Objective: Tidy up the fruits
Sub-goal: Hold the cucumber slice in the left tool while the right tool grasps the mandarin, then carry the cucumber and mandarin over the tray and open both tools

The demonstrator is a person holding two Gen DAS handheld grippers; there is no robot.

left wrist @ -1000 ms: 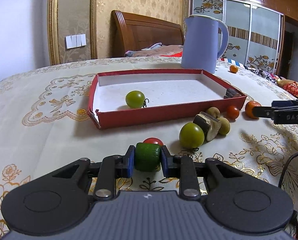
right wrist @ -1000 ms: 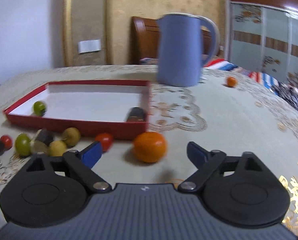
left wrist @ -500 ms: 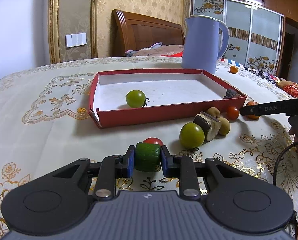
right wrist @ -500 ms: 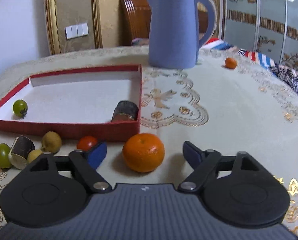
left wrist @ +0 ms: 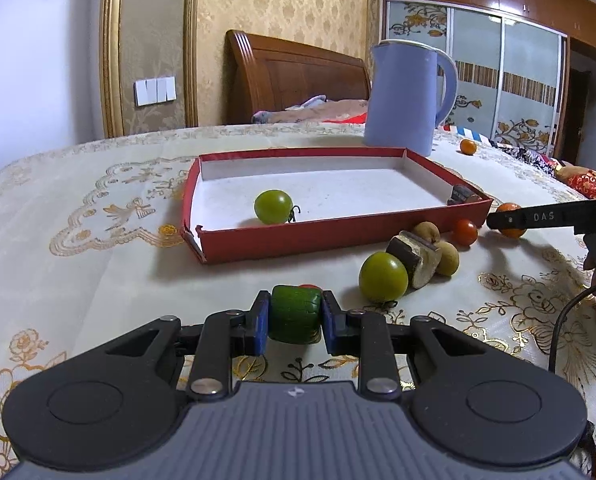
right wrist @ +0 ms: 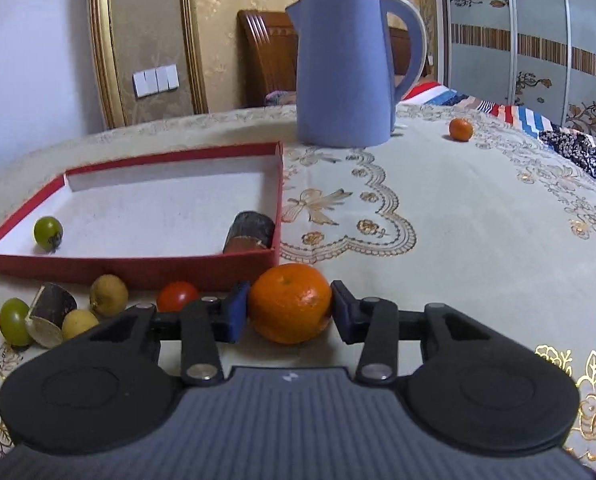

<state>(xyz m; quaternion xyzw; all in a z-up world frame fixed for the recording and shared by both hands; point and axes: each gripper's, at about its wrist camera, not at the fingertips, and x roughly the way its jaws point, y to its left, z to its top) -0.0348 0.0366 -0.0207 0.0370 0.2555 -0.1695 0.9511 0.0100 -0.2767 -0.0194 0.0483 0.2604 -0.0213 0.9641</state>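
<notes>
Orange fruit: the mandarin (right wrist: 290, 303) now sits between the two blue pads of the right tool (right wrist: 290, 310). Its jaws have just been closing from a wide spread, and both pads now meet the peel on either flank. The mandarin rests on the worktop (right wrist: 477, 240), just ahead of the tool body and just outside the near right corner of the red tray (right wrist: 130, 270). Judged state: grip made or nearly made, lift not yet begun.

Left tool (left wrist: 296, 318): jaws narrow, clamped on a green block (left wrist: 296, 314), as a second ago, held low over the worktop with the tray ahead of it. A red tomato (left wrist: 307, 286) shows just beyond the block.

Tray contents: one green tomato (left wrist: 274, 207) and a dark cylindrical piece (right wrist: 250, 232) in the corner nearest the right tool.

Outside the tray, left of the right tool: a red tomato (right wrist: 177, 296), several small yellow-brown fruits, a dark wedge (right wrist: 50, 312) and a green fruit (right wrist: 14, 321). A second mandarin (right wrist: 461, 129) lies far ahead, right of the kettle (right wrist: 345, 72).

Implication: both tools are loaded; the next step is likely transfer into the tray. A round fruit may roll if pad contact is off-centre.
</notes>
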